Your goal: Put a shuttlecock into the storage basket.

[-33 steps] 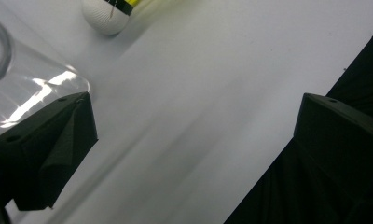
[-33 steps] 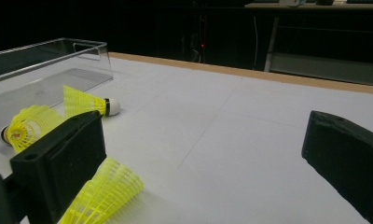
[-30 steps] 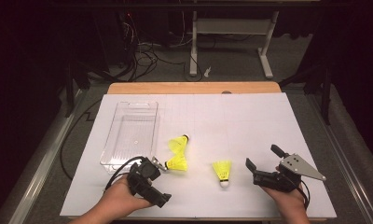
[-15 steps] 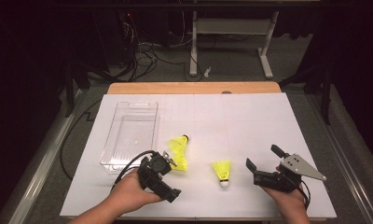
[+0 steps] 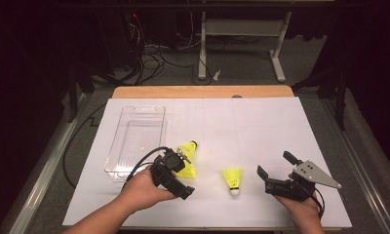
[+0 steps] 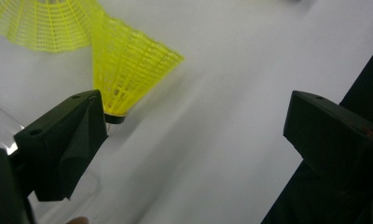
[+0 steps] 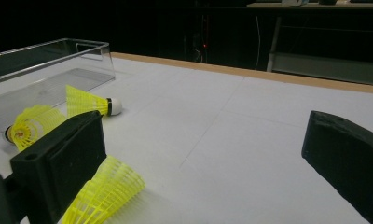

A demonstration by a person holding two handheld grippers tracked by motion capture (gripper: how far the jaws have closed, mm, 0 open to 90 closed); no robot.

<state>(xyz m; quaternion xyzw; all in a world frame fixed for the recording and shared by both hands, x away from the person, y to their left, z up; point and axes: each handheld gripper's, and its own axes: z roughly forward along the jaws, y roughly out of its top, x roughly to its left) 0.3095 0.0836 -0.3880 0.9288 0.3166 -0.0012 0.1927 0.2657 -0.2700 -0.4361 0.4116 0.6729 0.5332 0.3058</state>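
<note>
1. Since the earlier frames the left gripper (image 5: 179, 163) has travelled up the table from the near edge toward the pair of yellow shuttlecocks beside the bin (image 5: 136, 140); the right gripper (image 5: 275, 169) sits where it was.
2. The left gripper's jaws have just been closing a little, yet they stand wide apart. In the left gripper view one shuttlecock (image 6: 128, 70) lies just ahead of them, its dark cork end right beside the tip of the left-hand jaw, and bare white table (image 6: 212, 140) shows between the pads. Nothing is gripped.
3. A second shuttlecock (image 6: 40, 23) lies beyond the first, their skirts touching or overlapping at the top of that view.
4. From above, the left hand (image 5: 144, 187) holds its gripper tilted over the nearer of the pair, which it partly hides; the farther one (image 5: 187, 147) points its white cork away from the person.
5. The bin, clear plastic, stands just left of the pair.
6. A third shuttlecock (image 5: 232, 178) lies alone between the two grippers, cork toward the person, apart from both.
7. The right gripper rests near the table's front edge in the right hand (image 5: 300, 204), jaws wide open with nothing between them. In the right gripper view the third shuttlecock's skirt (image 7: 105, 191) lies low beside the left-hand jaw, not touching the pads.
</note>
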